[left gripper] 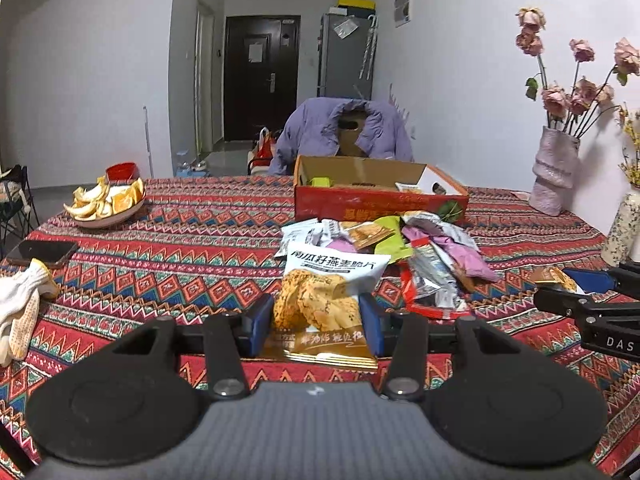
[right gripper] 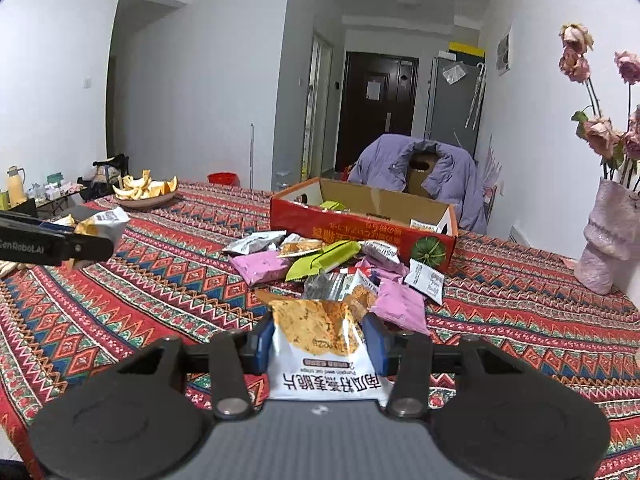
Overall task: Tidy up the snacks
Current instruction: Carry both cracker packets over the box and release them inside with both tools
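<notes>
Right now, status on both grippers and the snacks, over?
Left gripper shut on oat crisp packet. Right gripper shut on a second packet. Snack pile before red box. Nothing blocking.

My left-hand camera sits just behind my left tongs (left gripper: pixel 318 320), low over the patterned tablecloth (left gripper: pixel 180 248), tilted a little downward and facing the far dark door (left gripper: pixel 261 76) at 12 o'clock. My right-hand camera rides behind my right tongs (right gripper: pixel 320 344) the same way, aimed at the door (right gripper: pixel 378 108) near 1 o'clock. Both views share the snack pile (left gripper: pixel 400 248) (right gripper: pixel 320 264), the red cardboard box (left gripper: pixel 380 200) (right gripper: pixel 360 232) and the plate of orange peels (left gripper: pixel 106 204) (right gripper: pixel 146 192). Each sees the other's tongs: at 3 o'clock from the left, 9 o'clock from the right.
</notes>
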Tool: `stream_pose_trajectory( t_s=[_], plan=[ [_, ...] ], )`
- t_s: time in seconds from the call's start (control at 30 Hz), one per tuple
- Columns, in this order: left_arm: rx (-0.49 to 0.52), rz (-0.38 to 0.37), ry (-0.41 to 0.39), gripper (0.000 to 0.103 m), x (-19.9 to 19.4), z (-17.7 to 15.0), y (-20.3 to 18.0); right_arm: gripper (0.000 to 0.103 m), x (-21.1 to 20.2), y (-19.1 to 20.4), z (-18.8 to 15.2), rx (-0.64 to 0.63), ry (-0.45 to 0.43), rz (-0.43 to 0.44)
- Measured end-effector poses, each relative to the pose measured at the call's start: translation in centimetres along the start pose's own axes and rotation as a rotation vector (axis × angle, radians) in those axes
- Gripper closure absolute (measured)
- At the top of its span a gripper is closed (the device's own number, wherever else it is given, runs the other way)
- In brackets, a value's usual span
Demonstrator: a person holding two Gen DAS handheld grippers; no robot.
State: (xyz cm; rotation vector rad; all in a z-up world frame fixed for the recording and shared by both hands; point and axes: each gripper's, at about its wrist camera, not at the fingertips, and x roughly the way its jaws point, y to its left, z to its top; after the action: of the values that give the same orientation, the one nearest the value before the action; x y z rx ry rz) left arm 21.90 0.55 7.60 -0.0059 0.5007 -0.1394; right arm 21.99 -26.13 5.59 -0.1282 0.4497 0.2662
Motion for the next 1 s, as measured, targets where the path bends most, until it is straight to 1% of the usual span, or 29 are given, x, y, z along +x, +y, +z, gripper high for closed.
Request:
stream_pose_trajectory(
  t_s=[0.17,0.27,0.37,0.47,0.53,0.63,0.7,0.77,1.0],
  plan=[
    [-0.002,-0.007,-0.005,0.056,-0.4,0.1,-0.7,0.058,-0.7,-0.8,0.1,0.02,-0.014,-0.005],
    [-0.002,-0.02,0.006,0.056,0.1,0.3,-1.0,0.058,-0.6,-1.4,0.2,0.031,-0.016,-0.009],
    [-0.004,-0.031,0.019,0.056,1.2,0.8,-1.3,0.058,-0.3,-2.3,0.7,0.043,-0.02,-0.014],
    [-0.013,-0.048,0.043,0.056,3.0,2.1,-1.5,0.058,0.6,-3.5,1.5,0.059,-0.025,-0.001],
    [-0.003,-0.056,0.042,0.056,4.0,3.2,-1.6,0.058,1.5,-4.7,2.7,0.078,-0.02,0.03],
    [-0.013,-0.063,0.054,0.055,6.1,5.7,-1.7,0.058,2.9,-6.4,5.0,0.085,-0.026,0.04],
    [-0.027,-0.09,0.075,0.055,7.6,7.6,-1.5,0.058,4.1,-7.8,6.9,0.097,-0.031,0.066],
    [-0.017,-0.113,0.074,0.055,8.9,9.8,-1.5,0.058,5.6,-9.0,9.0,0.106,-0.023,0.094],
    [-0.003,-0.142,0.053,0.055,14.4,16.9,-1.5,0.058,12.1,-13.0,16.6,0.073,-0.019,0.083]
  ],
)
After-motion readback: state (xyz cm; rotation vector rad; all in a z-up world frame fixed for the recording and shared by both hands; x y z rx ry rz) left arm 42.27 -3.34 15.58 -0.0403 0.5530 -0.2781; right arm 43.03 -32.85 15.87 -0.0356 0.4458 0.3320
